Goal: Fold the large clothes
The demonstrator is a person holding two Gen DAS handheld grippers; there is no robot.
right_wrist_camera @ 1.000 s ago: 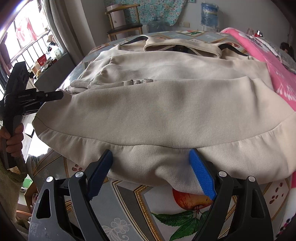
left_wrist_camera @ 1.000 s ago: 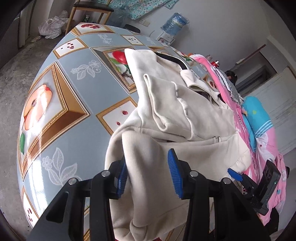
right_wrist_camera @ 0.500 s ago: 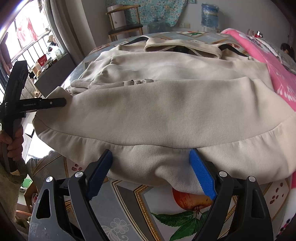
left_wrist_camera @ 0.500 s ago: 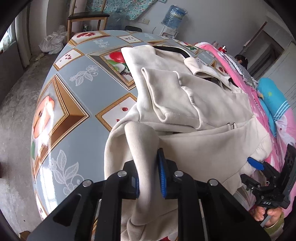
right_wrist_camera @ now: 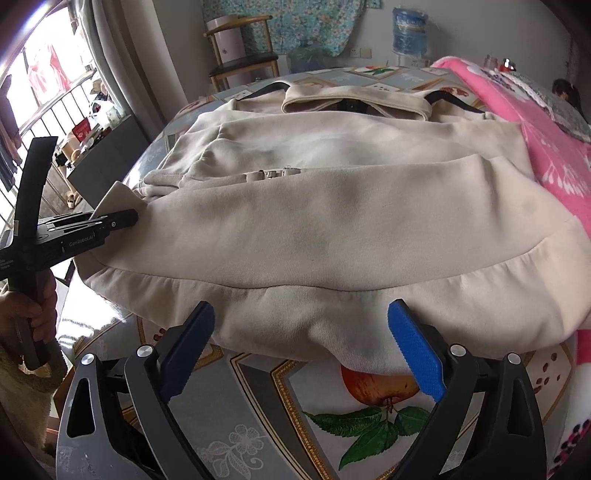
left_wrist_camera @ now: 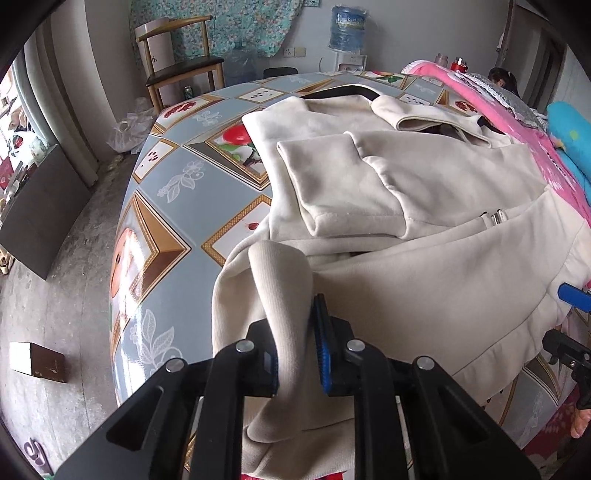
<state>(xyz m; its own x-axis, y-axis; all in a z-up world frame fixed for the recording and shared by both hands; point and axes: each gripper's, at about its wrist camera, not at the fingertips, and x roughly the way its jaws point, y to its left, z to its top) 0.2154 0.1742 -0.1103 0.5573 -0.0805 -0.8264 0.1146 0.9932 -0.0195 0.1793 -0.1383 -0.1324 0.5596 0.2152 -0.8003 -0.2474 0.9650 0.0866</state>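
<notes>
A cream hoodie (left_wrist_camera: 424, 206) of soft, fleecy knit lies spread over the table (left_wrist_camera: 184, 206), whose glossy blue-grey cloth is printed with gold-framed fruit pictures and white flowers. The sleeves are folded across the chest, and a small metal zip pull (left_wrist_camera: 495, 218) glints near the middle. The left claw (left_wrist_camera: 295, 350), black with ridged blue pads, is clenched on a bunched fold of the ribbed hem at the garment's near corner, which stands up in a rounded hump between the pads; the fabric below the pinch drops out of sight behind the claw's frame. The right claw (right_wrist_camera: 299, 350) sits released, its pads spread wide, just at the ribbed hem on the table's near edge; whether the pads touch the cloth is hard to tell. A pink blanket (right_wrist_camera: 554, 147) covers the table's right side, partly under the hoodie. A wooden chair (left_wrist_camera: 177, 70) and a water jug (left_wrist_camera: 347, 27) stand by the far wall.
</notes>
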